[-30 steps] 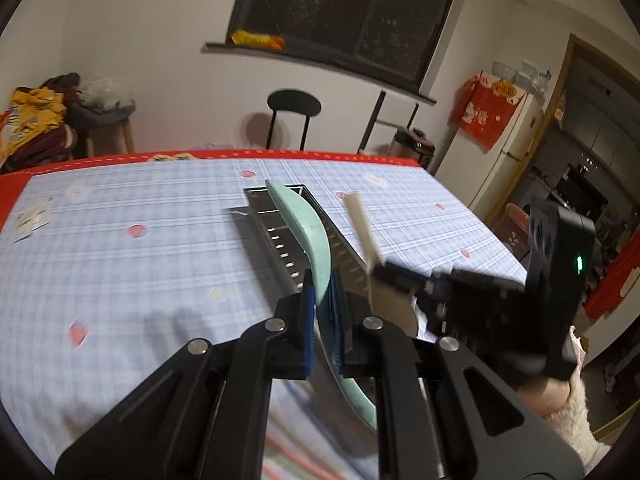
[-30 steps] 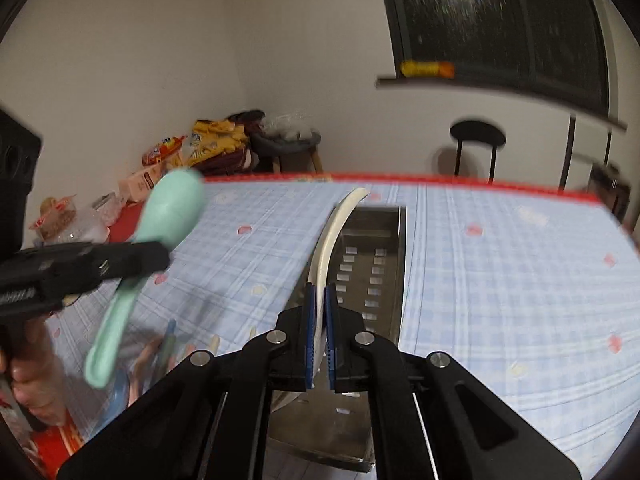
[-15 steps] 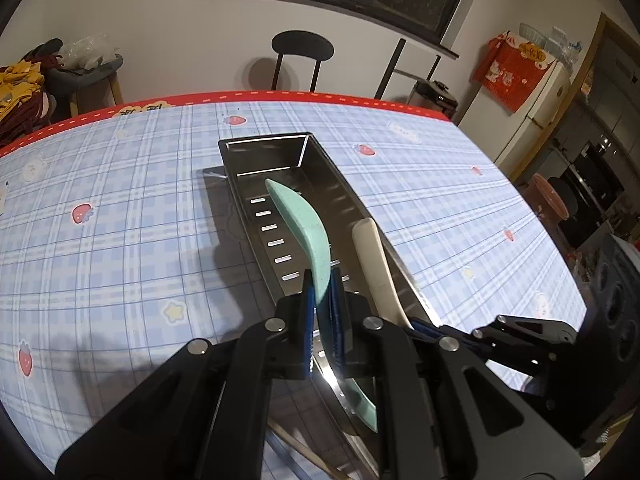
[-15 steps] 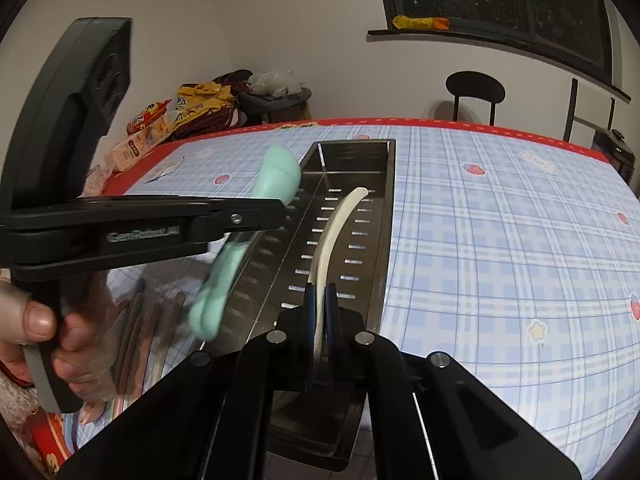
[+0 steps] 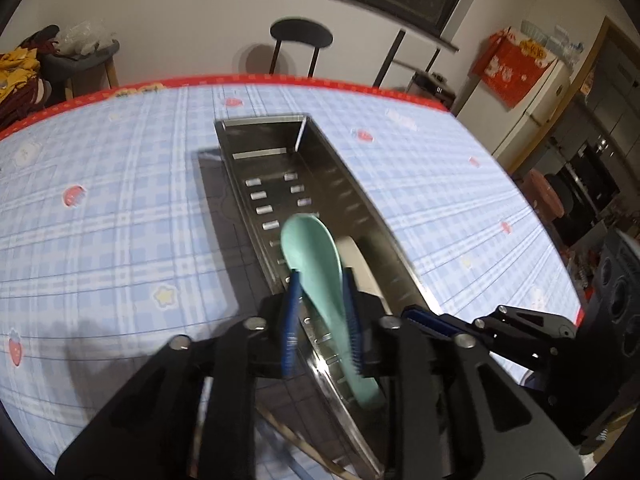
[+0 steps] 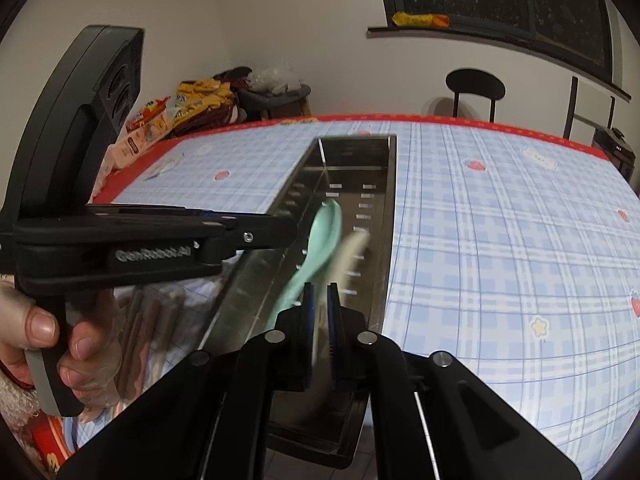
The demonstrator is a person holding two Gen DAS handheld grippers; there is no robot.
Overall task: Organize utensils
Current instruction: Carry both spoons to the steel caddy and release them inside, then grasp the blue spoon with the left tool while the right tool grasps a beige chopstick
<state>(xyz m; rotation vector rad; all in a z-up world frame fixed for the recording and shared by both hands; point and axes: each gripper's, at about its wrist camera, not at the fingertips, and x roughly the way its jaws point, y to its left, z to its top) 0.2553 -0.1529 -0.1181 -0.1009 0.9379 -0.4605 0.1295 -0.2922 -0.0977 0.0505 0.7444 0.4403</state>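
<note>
Both spoons now lie down in the steel utensil tray (image 5: pixel 320 148), no longer raised. Left wrist view: your left gripper (image 5: pixel 322 316) has just been opening; its jaws stand spread around the mint-green spoon (image 5: pixel 316 256), bowl toward 12 o'clock. Right wrist view: your right gripper (image 6: pixel 320 320), likewise just opening, is parted around the cream spoon (image 6: pixel 350 248). Both look delivered; more utensils (image 6: pixel 140 332) wait at 9 o'clock.

A black chair (image 5: pixel 301 38) stands behind the tabletop (image 5: pixel 100 208), which has a blue checked cloth. A white fridge (image 5: pixel 532 108) stands right. Yellow snack bags (image 6: pixel 200 98) lie left.
</note>
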